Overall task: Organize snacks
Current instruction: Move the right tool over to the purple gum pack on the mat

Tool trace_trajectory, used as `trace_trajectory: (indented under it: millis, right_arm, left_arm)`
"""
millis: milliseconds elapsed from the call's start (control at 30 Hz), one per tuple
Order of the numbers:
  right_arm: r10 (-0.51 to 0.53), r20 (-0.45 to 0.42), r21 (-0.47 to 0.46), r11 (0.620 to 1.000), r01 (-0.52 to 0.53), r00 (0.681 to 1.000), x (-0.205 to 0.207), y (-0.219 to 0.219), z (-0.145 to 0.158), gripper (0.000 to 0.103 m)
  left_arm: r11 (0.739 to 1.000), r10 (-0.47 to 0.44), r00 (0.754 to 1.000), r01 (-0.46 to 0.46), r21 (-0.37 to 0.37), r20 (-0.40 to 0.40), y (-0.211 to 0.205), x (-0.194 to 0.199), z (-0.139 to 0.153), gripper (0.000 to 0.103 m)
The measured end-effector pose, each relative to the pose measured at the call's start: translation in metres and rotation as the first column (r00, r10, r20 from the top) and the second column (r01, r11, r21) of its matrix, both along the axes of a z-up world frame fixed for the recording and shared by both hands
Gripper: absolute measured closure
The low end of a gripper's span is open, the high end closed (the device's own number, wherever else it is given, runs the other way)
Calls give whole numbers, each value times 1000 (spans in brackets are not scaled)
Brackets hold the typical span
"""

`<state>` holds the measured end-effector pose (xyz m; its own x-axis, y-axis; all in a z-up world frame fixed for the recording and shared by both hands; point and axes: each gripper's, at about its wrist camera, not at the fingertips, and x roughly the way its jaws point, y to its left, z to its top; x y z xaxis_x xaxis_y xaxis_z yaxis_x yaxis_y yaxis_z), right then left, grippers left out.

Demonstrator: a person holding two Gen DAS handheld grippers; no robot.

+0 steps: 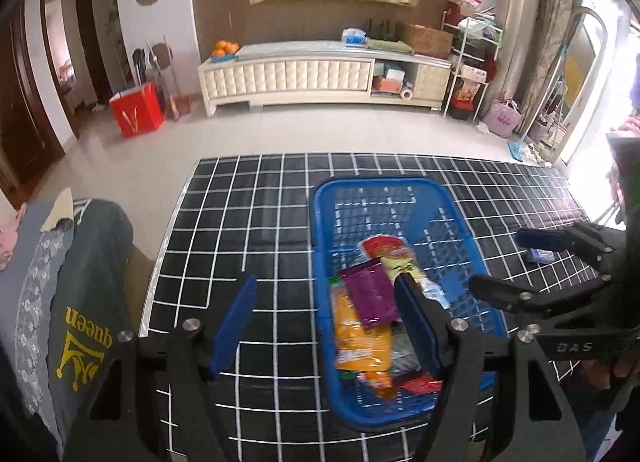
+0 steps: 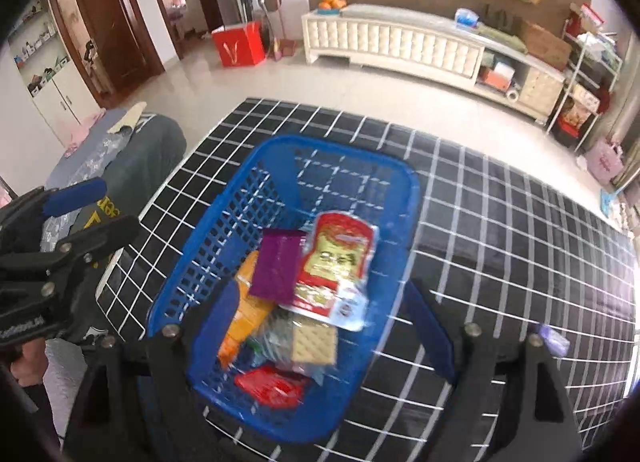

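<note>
- On a black bench ruled with white grid lines, a blue slatted basket sits holding the snacks, its far half bare.
- Piled at the basket's near end: a purple packet lying partly over an orange packet, and a red-and-yellow pouch just beside the purple one — its lower edge over a cracker pack, with a red wrapper nearest the camera.
- Above the basket's near end, the right gripper hangs with its fingers spread wide and nothing between them; one blue pad stands over the basket's inner left side, the other outside its right wall.
- To the left, the left gripper is likewise wide open and empty — its right finger over the snack pile, its left finger above bare bench.
- Near the bench's right edge, apart from the basket, lies a small pale purple item, too blurred to identify.
- Beside the bench's left end, a folded grey garment with yellow lettering rests on a pile of cloth.
</note>
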<state>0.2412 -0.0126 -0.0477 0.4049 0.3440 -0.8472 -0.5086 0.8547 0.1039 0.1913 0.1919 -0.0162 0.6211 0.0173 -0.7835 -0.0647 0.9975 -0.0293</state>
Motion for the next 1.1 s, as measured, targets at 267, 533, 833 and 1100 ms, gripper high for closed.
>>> trace_trajectory:
  millis: [267,533,833,1100]
  right_arm:
    - [-33,94,0,999,34,995,-22,-59,29,16]
    - [-106,121,34,994,103,987,-29,-128,39,14]
    - [-156,219,20,988,155,963,-40,-185,37,0]
    - [-170,155,-3,985,173,973,-32,-238,6,0]
  left_arm:
    - [997,-63,997,65,-33,43,-49,-5,10,34]
    - [989,-146,987,144,41,64,-118,-4,19,15]
    - [983,-176,983,171,68,61,-177,6,8,0]
    - [976,-210,978,209,61,8,-220,15,-11,0]
